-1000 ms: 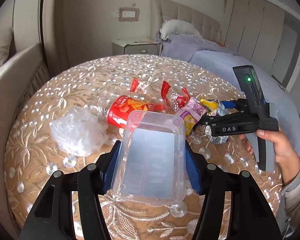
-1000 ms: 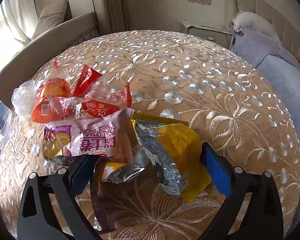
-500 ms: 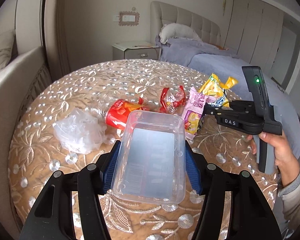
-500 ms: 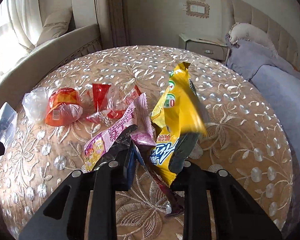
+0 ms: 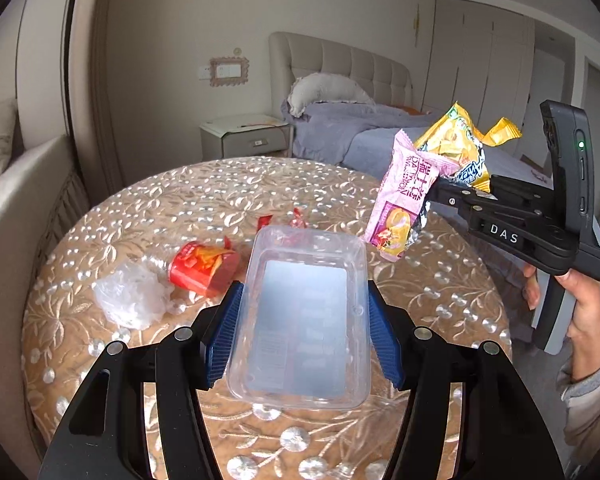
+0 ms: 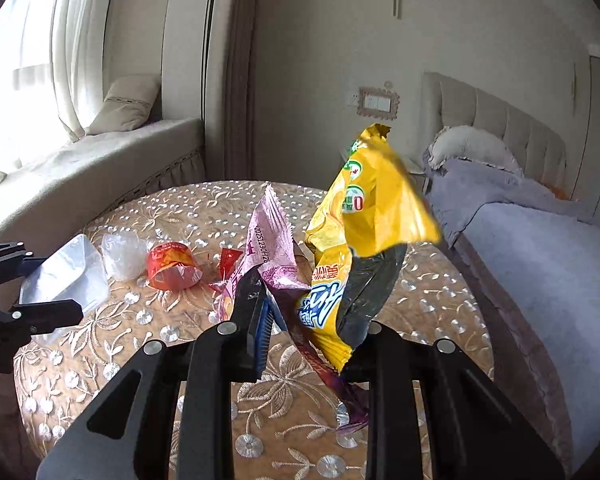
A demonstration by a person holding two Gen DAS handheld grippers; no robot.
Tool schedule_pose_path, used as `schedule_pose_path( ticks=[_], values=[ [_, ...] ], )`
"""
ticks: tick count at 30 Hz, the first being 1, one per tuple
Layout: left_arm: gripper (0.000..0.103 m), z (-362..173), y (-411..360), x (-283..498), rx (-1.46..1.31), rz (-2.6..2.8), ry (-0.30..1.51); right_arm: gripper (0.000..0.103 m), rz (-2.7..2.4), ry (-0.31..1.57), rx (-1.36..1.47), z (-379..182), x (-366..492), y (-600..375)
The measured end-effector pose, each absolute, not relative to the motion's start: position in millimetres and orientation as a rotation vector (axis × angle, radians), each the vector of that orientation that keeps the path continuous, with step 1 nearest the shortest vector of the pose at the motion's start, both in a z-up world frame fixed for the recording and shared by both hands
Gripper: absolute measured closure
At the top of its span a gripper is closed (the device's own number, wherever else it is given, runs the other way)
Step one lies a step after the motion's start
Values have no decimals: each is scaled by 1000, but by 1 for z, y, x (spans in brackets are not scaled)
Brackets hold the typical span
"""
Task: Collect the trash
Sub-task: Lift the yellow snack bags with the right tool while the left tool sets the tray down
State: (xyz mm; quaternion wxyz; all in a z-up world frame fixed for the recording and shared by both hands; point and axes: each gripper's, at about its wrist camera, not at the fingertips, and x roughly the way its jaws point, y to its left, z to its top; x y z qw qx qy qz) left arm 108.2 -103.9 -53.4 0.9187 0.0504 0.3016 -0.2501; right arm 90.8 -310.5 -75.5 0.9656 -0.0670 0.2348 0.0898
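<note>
My left gripper [image 5: 302, 320] is shut on a clear plastic tray [image 5: 302, 320], held above the round table [image 5: 180, 196]; it also shows in the right wrist view [image 6: 66, 276]. My right gripper [image 6: 308, 312] is shut on a yellow snack wrapper [image 6: 368, 208] and a pink wrapper [image 6: 270, 240], lifted above the table. From the left wrist view the right gripper [image 5: 440, 190] holds the pink wrapper [image 5: 404, 196] and the yellow wrapper [image 5: 458, 144] to the right of the tray. A red wrapper [image 5: 202, 266], a crumpled clear bag [image 5: 130, 298] and small red scraps [image 5: 264, 222] lie on the table.
The table has a gold embroidered cloth. A bed [image 6: 540, 240] stands on the right, a nightstand [image 5: 246, 136] behind the table, a cushioned window seat [image 6: 80, 168] on the left.
My right gripper closed on the yellow and pink wrappers and lifted them off the table. Both grippers have risen; the left still holds the tray.
</note>
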Motion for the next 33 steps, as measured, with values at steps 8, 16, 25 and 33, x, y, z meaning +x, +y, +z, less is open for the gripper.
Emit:
schedule_pose_path(
  ticks=[8, 16, 25, 33],
  values=[
    [58, -46, -153, 86, 140, -607, 571, 77, 90, 411, -140, -61, 32, -348],
    [69, -49, -174, 73, 186, -642, 566, 78, 22, 411, -113, -66, 0, -375],
    [34, -83, -128, 76, 258, -497, 610, 78, 52, 413, -91, -79, -7, -375],
    [25, -125, -116, 113, 224, -471, 727, 78, 82, 428, -112, -85, -5, -364]
  ],
)
